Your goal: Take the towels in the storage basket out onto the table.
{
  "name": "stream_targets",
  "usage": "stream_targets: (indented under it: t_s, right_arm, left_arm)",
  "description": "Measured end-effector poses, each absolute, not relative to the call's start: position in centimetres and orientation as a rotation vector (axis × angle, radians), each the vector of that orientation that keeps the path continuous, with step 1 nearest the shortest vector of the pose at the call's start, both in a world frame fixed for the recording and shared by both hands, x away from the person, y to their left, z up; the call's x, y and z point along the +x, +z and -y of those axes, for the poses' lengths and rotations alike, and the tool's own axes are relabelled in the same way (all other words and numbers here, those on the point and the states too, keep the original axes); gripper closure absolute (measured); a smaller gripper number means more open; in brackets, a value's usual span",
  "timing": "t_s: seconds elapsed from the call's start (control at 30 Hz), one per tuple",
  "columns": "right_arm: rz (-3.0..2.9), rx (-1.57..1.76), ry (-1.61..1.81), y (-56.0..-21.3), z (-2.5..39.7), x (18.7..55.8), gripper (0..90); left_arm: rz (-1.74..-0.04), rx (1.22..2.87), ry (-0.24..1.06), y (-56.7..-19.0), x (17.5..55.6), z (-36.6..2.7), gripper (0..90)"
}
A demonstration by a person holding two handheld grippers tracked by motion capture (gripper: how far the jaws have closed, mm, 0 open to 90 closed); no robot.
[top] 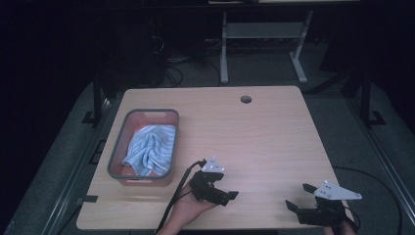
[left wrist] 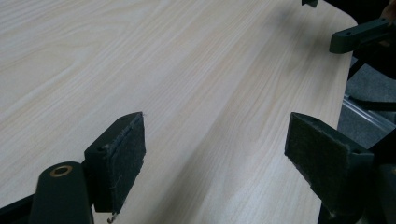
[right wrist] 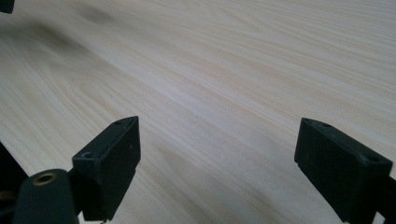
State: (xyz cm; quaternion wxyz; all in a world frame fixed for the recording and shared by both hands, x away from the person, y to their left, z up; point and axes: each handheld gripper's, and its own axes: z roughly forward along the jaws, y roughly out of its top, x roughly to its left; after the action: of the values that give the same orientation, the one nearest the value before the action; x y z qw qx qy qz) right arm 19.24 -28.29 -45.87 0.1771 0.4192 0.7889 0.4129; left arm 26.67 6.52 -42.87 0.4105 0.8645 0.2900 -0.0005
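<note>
A grey-rimmed bin with a reddish inside stands at the table's left and holds a crumpled blue-and-white striped cloth. My left gripper hovers just right of the bin's near corner, pointing right, open and empty. My right gripper is low over the near right part of the table, open with nothing between its pads. In the left gripper view, a jaw of the right gripper shows at the top right. Bare wood lies under both grippers.
The light wooden table has a round cable hole near its far edge. The table's right edge is close to the right gripper. Another desk's white legs stand on the dark floor beyond.
</note>
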Motion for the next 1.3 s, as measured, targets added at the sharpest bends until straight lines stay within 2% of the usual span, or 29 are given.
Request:
stream_targets:
  t_s: [0.87,1.3]
  right_arm:
    - [-2.222,1.209,1.170,-46.0,28.6,19.6,13.8]
    - [-2.215,1.197,1.191,-45.9,28.8,19.5,13.7]
  left_arm:
    - [-0.749,2.245,0.059,-39.5,31.4,-6.0,20.3]
    - [-0.763,2.290,0.079,-36.3,33.9,-7.7,20.1]
